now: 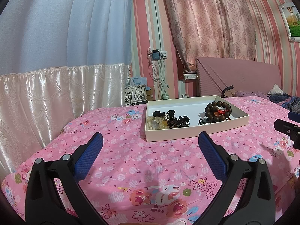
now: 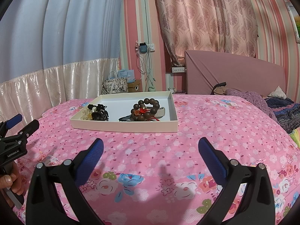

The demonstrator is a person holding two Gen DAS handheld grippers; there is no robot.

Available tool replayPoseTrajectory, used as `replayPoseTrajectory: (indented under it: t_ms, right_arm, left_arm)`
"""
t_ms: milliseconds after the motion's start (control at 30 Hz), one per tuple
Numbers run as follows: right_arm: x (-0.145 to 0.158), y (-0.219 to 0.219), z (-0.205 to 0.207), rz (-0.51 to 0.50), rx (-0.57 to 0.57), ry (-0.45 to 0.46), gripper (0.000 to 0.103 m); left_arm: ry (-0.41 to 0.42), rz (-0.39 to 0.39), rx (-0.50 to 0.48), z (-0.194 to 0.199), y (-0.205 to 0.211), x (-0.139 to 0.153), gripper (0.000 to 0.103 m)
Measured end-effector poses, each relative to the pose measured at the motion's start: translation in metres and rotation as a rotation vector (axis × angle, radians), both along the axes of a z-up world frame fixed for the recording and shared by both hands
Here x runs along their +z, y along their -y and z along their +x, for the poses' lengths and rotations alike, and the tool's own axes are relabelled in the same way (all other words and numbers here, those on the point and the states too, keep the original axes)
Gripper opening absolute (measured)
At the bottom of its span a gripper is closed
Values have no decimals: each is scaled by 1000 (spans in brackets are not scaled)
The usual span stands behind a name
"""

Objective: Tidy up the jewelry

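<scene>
A shallow white tray (image 1: 196,135) lies on the pink floral bedspread (image 1: 150,168); it also shows in the right wrist view (image 2: 123,126). In it, on the left, is a pile of black hair claws (image 1: 180,121) and pale beaded pieces (image 1: 157,123); on the right are dark wooden bead bracelets (image 1: 217,110) with a red tassel, also in the right wrist view (image 2: 146,109). My left gripper (image 1: 151,140) is open and empty, in front of the tray. My right gripper (image 2: 151,146) is open and empty, also short of the tray.
A pink headboard (image 2: 234,75) and rumpled dark bedding (image 2: 285,110) lie at the far right. Bags and boxes (image 2: 116,84) stand on the floor beyond the bed, below hanging cables. Curtains cover the back wall. The left gripper shows at the left edge of the right wrist view (image 2: 18,129).
</scene>
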State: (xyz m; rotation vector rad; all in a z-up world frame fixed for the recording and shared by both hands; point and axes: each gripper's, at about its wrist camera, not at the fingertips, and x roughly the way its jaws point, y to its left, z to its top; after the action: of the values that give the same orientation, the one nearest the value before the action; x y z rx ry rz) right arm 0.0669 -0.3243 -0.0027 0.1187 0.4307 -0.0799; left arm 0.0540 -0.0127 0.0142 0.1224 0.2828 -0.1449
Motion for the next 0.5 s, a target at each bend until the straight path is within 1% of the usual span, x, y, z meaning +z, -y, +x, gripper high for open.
replayPoseTrajectory:
  t_ms: [500]
  right_arm:
    - [1, 0, 1, 3, -4, -3, 101]
  left_arm:
    - [1, -1, 1, 1, 0, 1, 100]
